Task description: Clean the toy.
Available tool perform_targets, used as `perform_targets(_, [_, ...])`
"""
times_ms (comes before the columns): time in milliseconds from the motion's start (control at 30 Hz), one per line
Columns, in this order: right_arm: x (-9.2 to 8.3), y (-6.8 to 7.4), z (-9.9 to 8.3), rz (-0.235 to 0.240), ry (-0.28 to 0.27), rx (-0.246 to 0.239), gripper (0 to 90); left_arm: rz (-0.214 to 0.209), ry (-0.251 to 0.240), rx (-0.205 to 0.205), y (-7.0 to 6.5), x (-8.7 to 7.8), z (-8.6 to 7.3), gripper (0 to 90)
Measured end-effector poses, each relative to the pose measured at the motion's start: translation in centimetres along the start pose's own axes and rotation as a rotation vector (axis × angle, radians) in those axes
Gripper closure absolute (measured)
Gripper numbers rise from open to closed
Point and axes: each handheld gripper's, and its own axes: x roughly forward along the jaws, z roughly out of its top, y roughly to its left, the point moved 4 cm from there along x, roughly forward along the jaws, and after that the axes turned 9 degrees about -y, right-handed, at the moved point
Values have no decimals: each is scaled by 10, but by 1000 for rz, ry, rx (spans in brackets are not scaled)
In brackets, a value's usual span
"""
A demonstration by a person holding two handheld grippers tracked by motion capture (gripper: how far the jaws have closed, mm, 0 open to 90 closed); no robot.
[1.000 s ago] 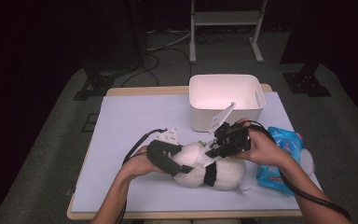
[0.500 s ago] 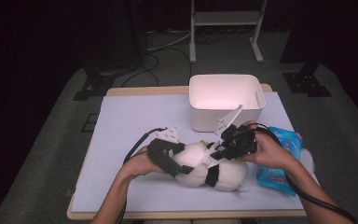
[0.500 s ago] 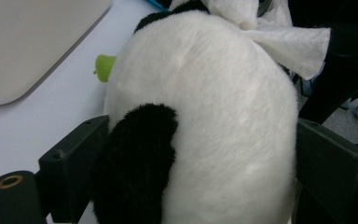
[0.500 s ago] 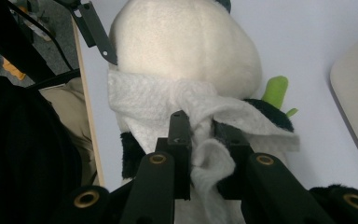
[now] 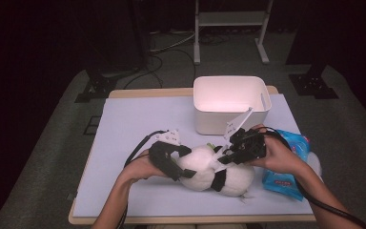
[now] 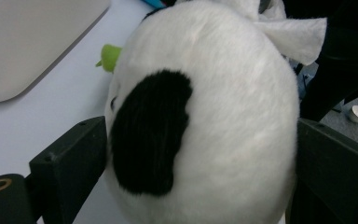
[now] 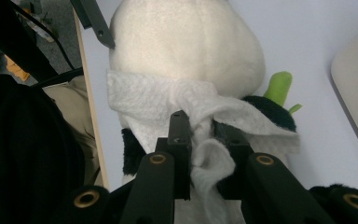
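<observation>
A white and black plush panda (image 5: 205,169) lies on the pale mat near the front edge. My left gripper (image 5: 183,167) reaches it from the left. Its jaws flank the round head (image 6: 223,116) and have just been opening; the fur brushes both fingers (image 6: 70,154) without looking squeezed. My right gripper (image 7: 200,126) comes from the right and is shut on a bunched white wipe (image 7: 154,98), which drapes across the panda's body (image 7: 186,42). In the high view the wipe (image 5: 218,163) sits at the panda's middle under the right gripper (image 5: 221,160).
A white bin (image 5: 231,102) stands just behind the panda. A blue pack of wipes (image 5: 286,162) lies at the right, under the right forearm. A small green piece (image 7: 279,86) pokes out by the panda's black ear. Bare mat (image 5: 138,124) spreads to the left.
The right hand has slid slightly to the right with the wipe still in its jaws. The left hand has stayed at the panda's head.
</observation>
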Motion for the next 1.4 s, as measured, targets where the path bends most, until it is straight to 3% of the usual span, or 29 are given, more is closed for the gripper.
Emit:
perform_targets(467, [-7, 0, -8, 4, -19, 13, 779, -29, 8, -19, -1, 4, -5, 26])
perform_targets(700, [-12, -1, -7, -12, -22, 18, 778, -22, -16, 13, -2, 2, -2, 198])
perform_targets(833, [-24, -6, -9, -47, -26, 29, 778, -18, -1, 19, -2, 0, -3, 204])
perform_targets(1067, [-44, -23, -35, -87, -73, 118, 778, -14, -5, 20, -3, 0, -2, 205])
perform_targets(1400, [-58, -32, -75, -100, -108, 201, 776, -12, -4, 20, -3, -1, -2, 207])
